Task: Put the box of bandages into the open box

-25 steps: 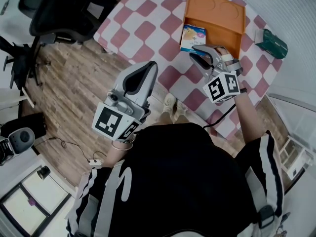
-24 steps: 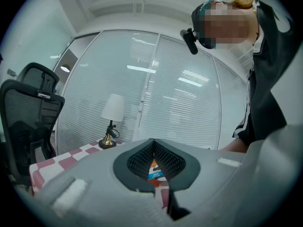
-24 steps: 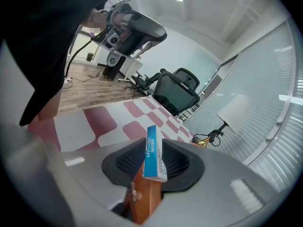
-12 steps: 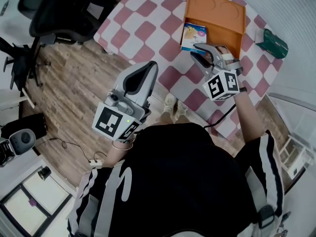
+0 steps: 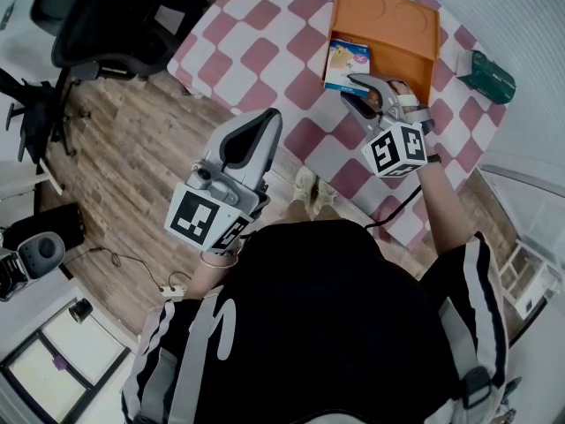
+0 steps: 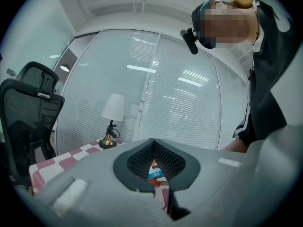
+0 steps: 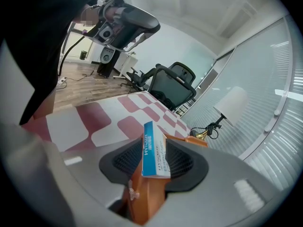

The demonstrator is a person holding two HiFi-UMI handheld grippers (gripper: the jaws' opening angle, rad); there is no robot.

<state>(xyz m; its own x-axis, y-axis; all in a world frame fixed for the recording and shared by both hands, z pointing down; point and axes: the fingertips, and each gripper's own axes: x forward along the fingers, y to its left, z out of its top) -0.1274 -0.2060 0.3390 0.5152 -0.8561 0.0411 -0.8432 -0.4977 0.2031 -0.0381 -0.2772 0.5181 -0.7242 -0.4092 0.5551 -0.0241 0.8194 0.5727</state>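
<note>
The box of bandages [image 5: 346,63], white and blue, rests on the near left part of the open orange box [image 5: 388,25] on the checkered table. In the right gripper view it [image 7: 152,143] stands on edge between the pads. My right gripper [image 5: 350,93] reaches to the orange box's near edge. Its jaws are opening, with a gap beside the bandage box. My left gripper [image 5: 267,120] hangs off the table's near left side, over the floor, shut and holding nothing. Through a slit under its pads in the left gripper view, a bit of the bandage box [image 6: 155,175] shows.
A dark green object [image 5: 485,76] lies on the table right of the orange box. A black office chair [image 5: 124,16] stands on the wooden floor at the far left. A white-shaded lamp [image 7: 229,105] stands at the table's far end.
My right gripper has pushed slightly farther toward the orange box, and the bandage box has shifted a little with it. The left gripper has stayed put.
</note>
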